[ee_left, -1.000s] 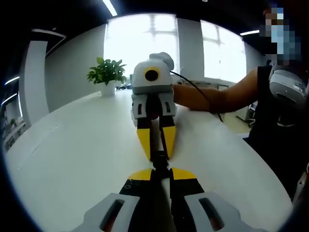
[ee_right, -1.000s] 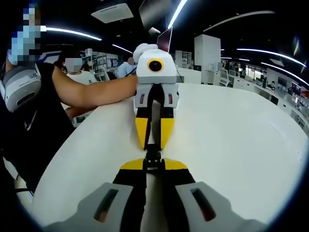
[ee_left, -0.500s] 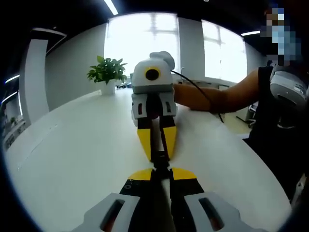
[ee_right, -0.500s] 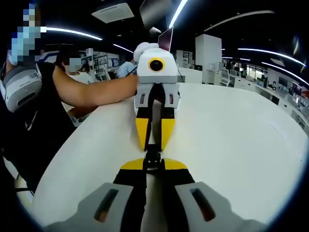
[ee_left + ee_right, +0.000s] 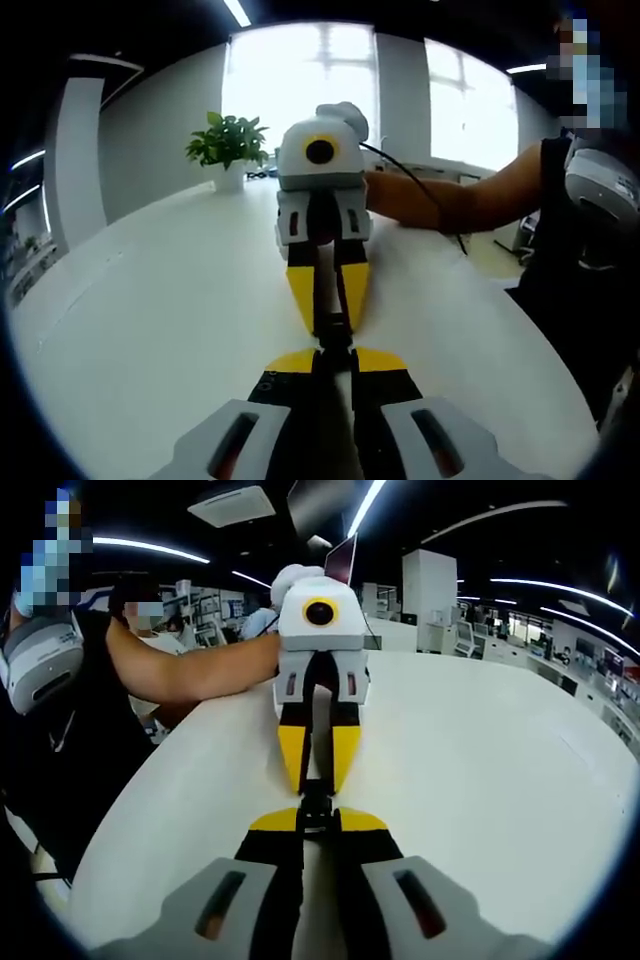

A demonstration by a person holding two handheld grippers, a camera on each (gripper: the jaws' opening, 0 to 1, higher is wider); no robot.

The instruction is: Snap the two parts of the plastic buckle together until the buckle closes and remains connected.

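Both grippers are meeting tip to tip above the white table (image 5: 130, 330). Left gripper (image 5: 334, 352) is pinching its end of the black plastic buckle (image 5: 333, 325), jaws pressed close; right gripper (image 5: 316, 818) is clamping the other end. Buckle is bridging the yellow fingertips (image 5: 290, 755). Potted plant (image 5: 228, 150) is sitting far back.

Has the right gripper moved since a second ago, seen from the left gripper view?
Cannot tell: the right gripper and the potted plant shifted together, so the camera likely moved.
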